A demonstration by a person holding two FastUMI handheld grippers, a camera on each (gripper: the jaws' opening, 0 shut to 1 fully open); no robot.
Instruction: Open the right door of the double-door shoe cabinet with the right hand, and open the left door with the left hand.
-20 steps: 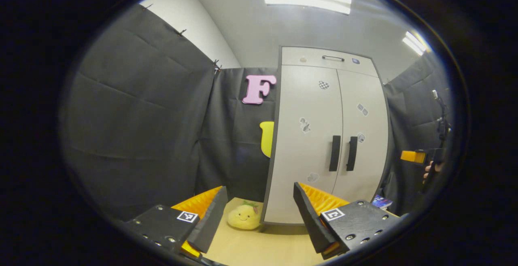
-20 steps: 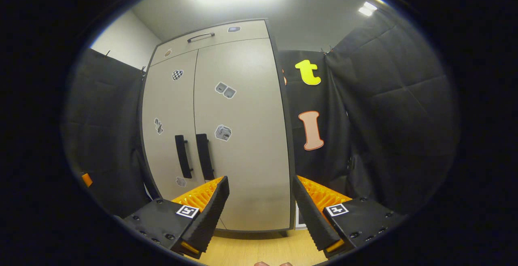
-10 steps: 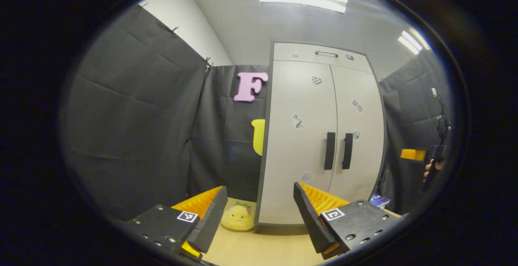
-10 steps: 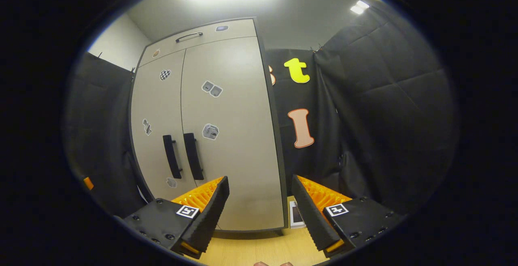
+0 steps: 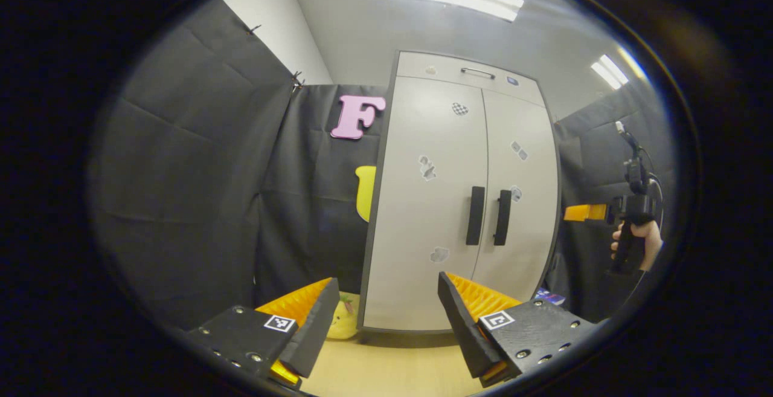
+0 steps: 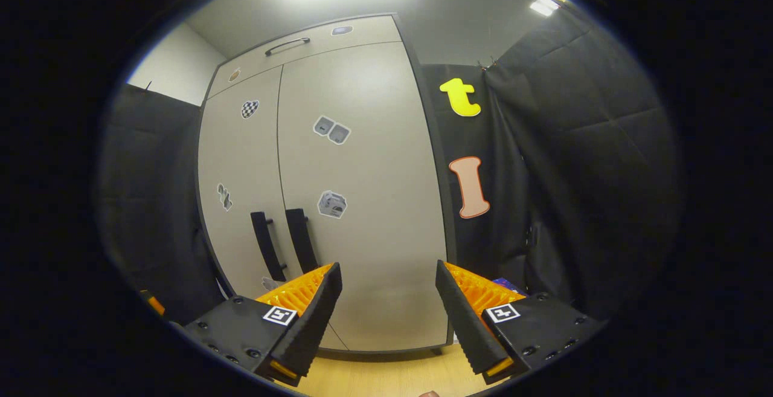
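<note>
A pale grey double-door shoe cabinet (image 5: 441, 161) (image 6: 362, 161) stands against the booth wall, both doors closed. Two black vertical handles sit side by side at the middle seam: the left door's handle (image 5: 476, 216) (image 6: 267, 246) and the right door's handle (image 5: 501, 217) (image 6: 302, 240). My left gripper (image 5: 386, 318) is open and empty, some way in front of the cabinet's lower left. My right gripper (image 6: 386, 312) is open and empty, facing the lower part of the right door. In the left gripper view the right gripper (image 5: 589, 211) shows far right, held by a hand (image 5: 640, 241).
A top drawer with a thin handle (image 5: 477, 72) caps the cabinet. A yellow plush toy (image 5: 343, 321) lies on the wooden floor (image 5: 386, 370) at the cabinet's left foot. A small flat object (image 5: 546, 295) lies at its right foot. Black cloth walls close in on both sides.
Both grippers have moved nearer the cabinet, which looks larger now. In the left gripper view the cabinet slid left and the right gripper with its hand came further into view.
</note>
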